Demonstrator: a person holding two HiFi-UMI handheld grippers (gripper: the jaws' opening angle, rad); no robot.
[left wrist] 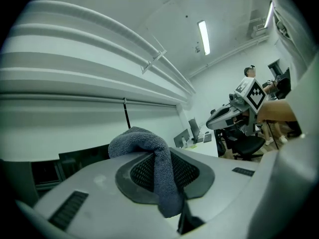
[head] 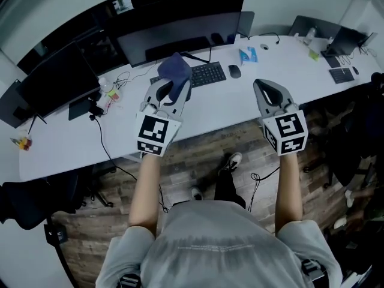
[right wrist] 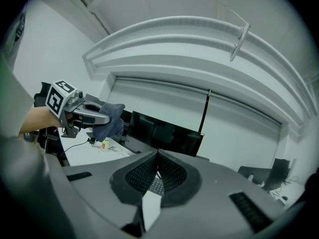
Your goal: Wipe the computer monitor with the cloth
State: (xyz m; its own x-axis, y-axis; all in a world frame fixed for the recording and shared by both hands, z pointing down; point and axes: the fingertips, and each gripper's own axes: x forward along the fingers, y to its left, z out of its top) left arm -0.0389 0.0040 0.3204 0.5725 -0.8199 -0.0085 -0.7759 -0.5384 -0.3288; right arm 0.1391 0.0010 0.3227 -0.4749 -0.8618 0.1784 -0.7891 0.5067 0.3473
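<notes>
My left gripper pinches the cloth, bunched over its tips; my right gripper is closed, empty. The monitor stands ahead of both, untouched across the counter: wiping, I judge, hasn't started.

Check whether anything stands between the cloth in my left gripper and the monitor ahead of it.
Nothing visible does. The left gripper is shut on the cloth, raised above the desk. The keyboard lies flat below the path to the monitor, and the right gripper is off to the side.
</notes>
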